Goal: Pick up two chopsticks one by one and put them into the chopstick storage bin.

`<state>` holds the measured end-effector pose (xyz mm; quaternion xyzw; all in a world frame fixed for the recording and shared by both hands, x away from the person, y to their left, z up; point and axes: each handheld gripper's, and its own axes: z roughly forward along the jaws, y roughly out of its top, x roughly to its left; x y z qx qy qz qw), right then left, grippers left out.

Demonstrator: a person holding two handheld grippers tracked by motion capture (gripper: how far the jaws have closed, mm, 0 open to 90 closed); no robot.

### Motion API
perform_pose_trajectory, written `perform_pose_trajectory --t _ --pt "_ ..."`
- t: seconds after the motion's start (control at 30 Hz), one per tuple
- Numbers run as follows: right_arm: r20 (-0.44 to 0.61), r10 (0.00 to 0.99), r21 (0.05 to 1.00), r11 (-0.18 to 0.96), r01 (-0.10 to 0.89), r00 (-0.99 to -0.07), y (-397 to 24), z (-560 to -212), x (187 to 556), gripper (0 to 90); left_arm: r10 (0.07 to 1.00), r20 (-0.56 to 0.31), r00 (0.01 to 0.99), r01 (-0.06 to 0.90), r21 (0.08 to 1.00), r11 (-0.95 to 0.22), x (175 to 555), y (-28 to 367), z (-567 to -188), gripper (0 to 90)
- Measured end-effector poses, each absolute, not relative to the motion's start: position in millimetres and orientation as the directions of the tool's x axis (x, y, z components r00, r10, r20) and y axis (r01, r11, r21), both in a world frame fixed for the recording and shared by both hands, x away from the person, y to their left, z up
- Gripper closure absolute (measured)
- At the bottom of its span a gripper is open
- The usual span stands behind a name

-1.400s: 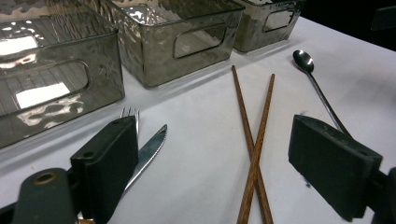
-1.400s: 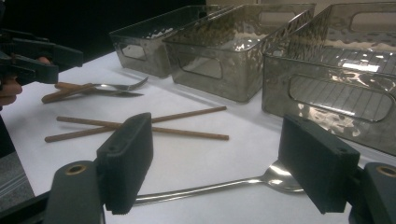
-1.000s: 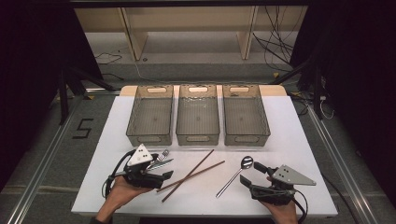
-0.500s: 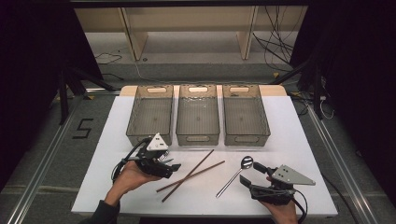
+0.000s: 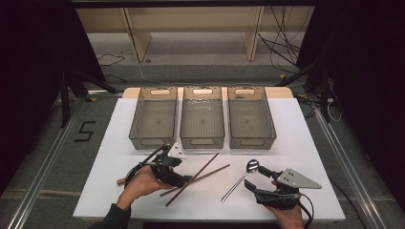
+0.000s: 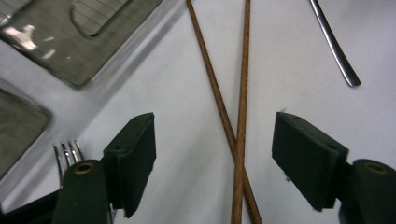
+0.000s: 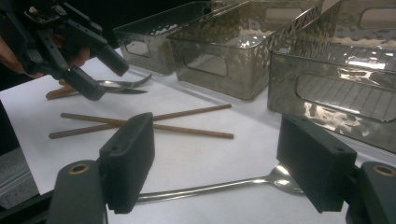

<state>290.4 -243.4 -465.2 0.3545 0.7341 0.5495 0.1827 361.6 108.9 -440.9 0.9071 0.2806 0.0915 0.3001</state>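
Observation:
Two brown chopsticks (image 5: 197, 176) lie crossed on the white table (image 5: 286, 138). My left gripper (image 5: 185, 180) stands open over their near ends. In the left gripper view the chopsticks (image 6: 239, 116) cross between the pads of that gripper (image 6: 222, 158) without touching them; its jaws have just been closing. Fork tines (image 6: 65, 151) show behind its left jaw. A steel spoon (image 5: 238, 183) lies at the right. My right gripper (image 7: 222, 161) is open, and the spoon (image 7: 205, 189) lies on the table between its jaws, apart from both.
Three empty grey bins stand in a row at the back: left (image 5: 152, 141), middle (image 5: 202, 141), right (image 5: 253, 141). The fork's wooden handle (image 5: 122, 181) pokes out left of the left hand. The table's front edge is close under both hands.
My left gripper has moved right from the fork to the chopsticks' near ends, and its jaws have narrowed. The right gripper and the spoon have stayed put.

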Motion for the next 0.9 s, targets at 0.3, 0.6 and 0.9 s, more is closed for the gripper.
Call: perform_pose_trajectory --t 0.3,0.6,0.9 --pt "0.122 0.716 0.938 0.145 0.316 -0.687 -243 -465 290 28.3 0.553 -0.029 0.832 0.48 0.537 -0.693 362 98 -456 44.3" --pt "0.119 0.714 0.937 0.15 0.317 -0.69 -243 -465 290 28.4 0.535 -0.043 0.844 0.478 0.515 -0.711 360 91 -463 57.8" --pt "0.12 0.71 0.936 0.153 0.318 -0.694 -243 -465 290 28.6 0.532 -0.039 0.846 0.475 0.507 -0.719 359 88 -467 68.1"
